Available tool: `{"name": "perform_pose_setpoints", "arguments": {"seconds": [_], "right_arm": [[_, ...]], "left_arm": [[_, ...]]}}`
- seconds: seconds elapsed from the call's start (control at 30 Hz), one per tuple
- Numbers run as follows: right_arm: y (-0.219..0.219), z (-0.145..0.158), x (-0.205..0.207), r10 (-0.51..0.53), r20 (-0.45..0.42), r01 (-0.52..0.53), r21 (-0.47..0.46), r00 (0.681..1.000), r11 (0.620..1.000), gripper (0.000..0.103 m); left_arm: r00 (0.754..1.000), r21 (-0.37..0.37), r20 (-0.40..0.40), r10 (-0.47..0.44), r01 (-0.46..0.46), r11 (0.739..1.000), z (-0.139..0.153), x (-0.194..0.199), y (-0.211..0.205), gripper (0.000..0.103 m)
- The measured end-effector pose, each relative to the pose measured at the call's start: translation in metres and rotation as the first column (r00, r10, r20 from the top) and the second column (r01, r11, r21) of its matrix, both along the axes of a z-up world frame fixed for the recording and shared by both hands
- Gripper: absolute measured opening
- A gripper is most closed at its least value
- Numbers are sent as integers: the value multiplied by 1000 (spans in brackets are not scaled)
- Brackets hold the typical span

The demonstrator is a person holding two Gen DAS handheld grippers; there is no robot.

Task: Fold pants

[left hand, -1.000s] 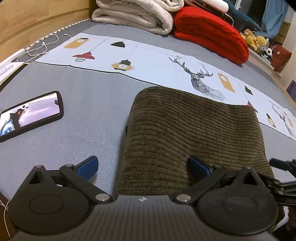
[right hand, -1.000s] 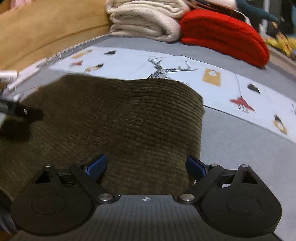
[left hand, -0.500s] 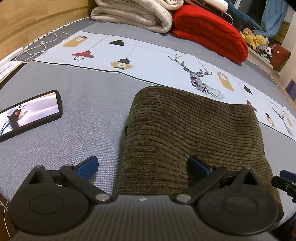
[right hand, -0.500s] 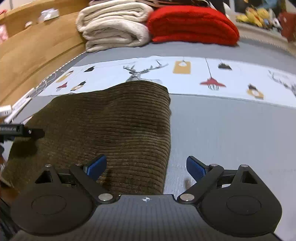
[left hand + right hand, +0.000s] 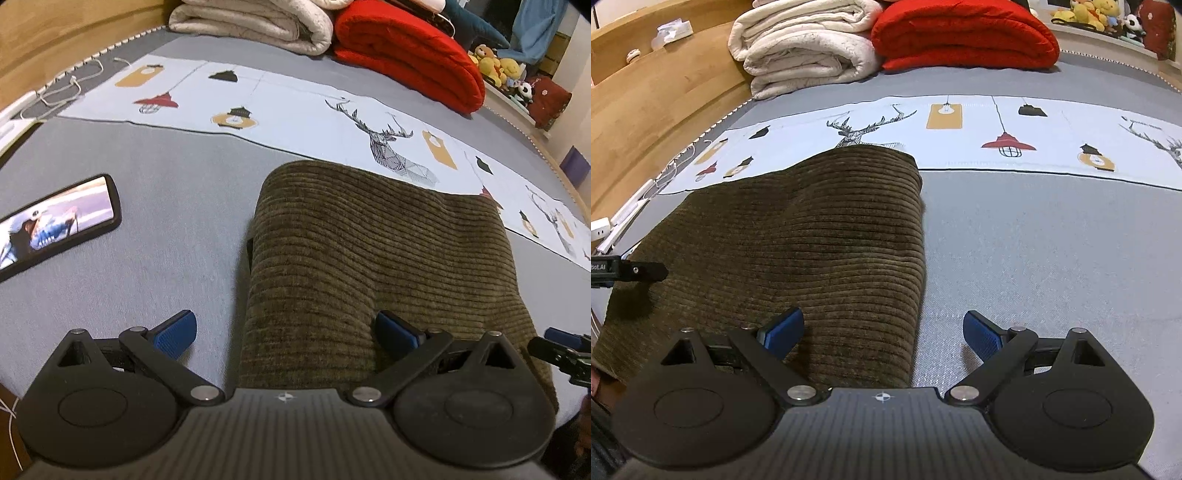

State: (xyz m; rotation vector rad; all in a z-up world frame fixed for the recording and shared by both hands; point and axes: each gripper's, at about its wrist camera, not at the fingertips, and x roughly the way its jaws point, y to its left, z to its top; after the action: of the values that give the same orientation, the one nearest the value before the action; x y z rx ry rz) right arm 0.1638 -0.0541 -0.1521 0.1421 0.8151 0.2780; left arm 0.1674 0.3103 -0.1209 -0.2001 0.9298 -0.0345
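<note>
The brown corduroy pants point(image 5: 384, 258) lie folded in a block on the grey bed point(image 5: 166, 177), far edge over a printed cloth point(image 5: 295, 107); the left hand-held gripper point(image 5: 284, 330) is spread across their left edge; the right hand-held gripper point(image 5: 884, 330) is spread across their right edge; a phone point(image 5: 55, 221) lies to the left.

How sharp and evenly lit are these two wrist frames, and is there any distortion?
Left wrist view: sharp, warm indoor light, strong fisheye bending at the edges; the phone screen glows. Right wrist view: sharp too, with a soft shadow on the pants under the left gripper.
</note>
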Motion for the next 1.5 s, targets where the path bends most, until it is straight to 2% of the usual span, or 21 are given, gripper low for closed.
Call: {"name": "perform_pose_setpoints", "arguments": {"seconds": [0.2, 0.33, 0.57, 0.77, 0.93, 1.2, 1.5], "right_arm": [[0, -1, 5, 12, -8, -12, 8, 1000, 1000, 94], [1, -2, 6, 14, -14, -13, 17, 1000, 1000, 94], [2, -7, 12, 10, -22, -10, 15, 1000, 1000, 94], [-1, -15, 20, 11, -65, -7, 51, 998, 999, 97], [-4, -30, 31, 43, -111, -28, 139, 993, 990, 103], [1, -31, 38, 88, -98, -74, 138, 991, 988, 103], [0, -31, 39, 94, -100, -79, 148, 991, 986, 103]], "left_arm": [[998, -118, -57, -33, 26, 993, -6, 2, 3, 103], [996, -100, -73, -44, 37, 994, -11, 6, -1, 103], [993, -190, -114, -17, -5, 982, -23, 11, 8, 103], [993, -193, -116, -16, -7, 981, -24, 12, 7, 103], [993, -208, -116, -15, -10, 978, -26, 12, 8, 103], [993, -222, -119, -10, -16, 975, -29, 13, 8, 103], [993, -224, -118, -9, -18, 975, -29, 13, 8, 103]]}}
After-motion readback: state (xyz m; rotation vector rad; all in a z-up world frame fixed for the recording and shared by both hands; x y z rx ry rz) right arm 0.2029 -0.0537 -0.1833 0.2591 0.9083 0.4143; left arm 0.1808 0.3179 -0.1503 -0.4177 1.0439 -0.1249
